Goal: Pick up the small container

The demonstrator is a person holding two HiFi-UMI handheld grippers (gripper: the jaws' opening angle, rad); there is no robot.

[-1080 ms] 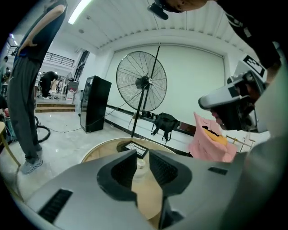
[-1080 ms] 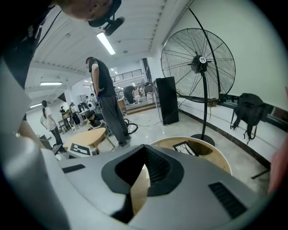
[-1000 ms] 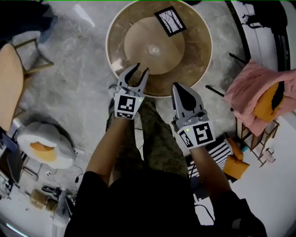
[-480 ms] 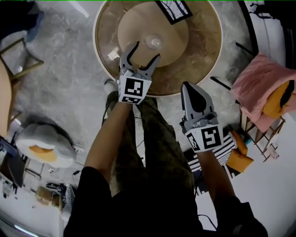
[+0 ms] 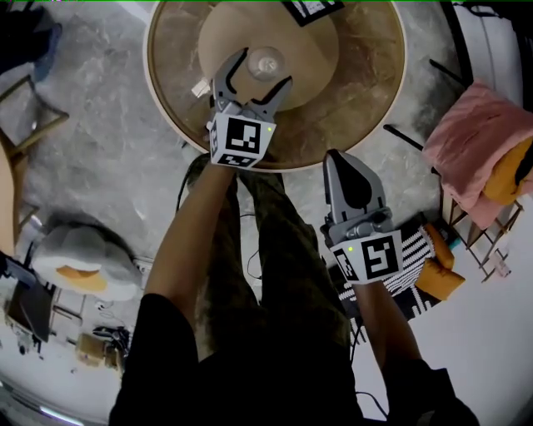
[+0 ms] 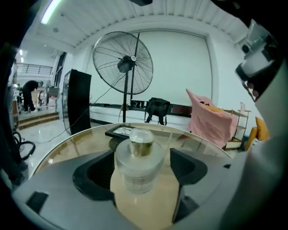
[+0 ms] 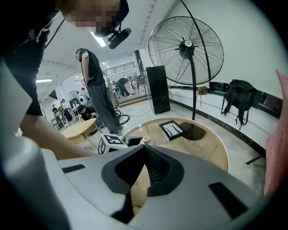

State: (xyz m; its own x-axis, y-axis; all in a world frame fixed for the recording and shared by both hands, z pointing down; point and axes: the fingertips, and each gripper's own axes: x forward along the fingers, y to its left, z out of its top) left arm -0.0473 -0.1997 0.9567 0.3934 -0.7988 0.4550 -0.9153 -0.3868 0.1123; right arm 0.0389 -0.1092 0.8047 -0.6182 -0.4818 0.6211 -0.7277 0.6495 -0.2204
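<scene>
A small clear container [image 6: 139, 158] with a gold neck and round stopper stands at the middle of a round glass tabletop [image 5: 363, 81]. It sits between the jaws of the left claw [image 5: 263, 68], which have just been opening and now stand wide apart on either side of it, with neither pad pressing on it. The right claw [image 5: 339, 161] is closed with nothing in it and hangs at the tabletop's near edge, well apart from the container, while a framed picture [image 5: 310, 7] lies flat near the far edge.
</scene>
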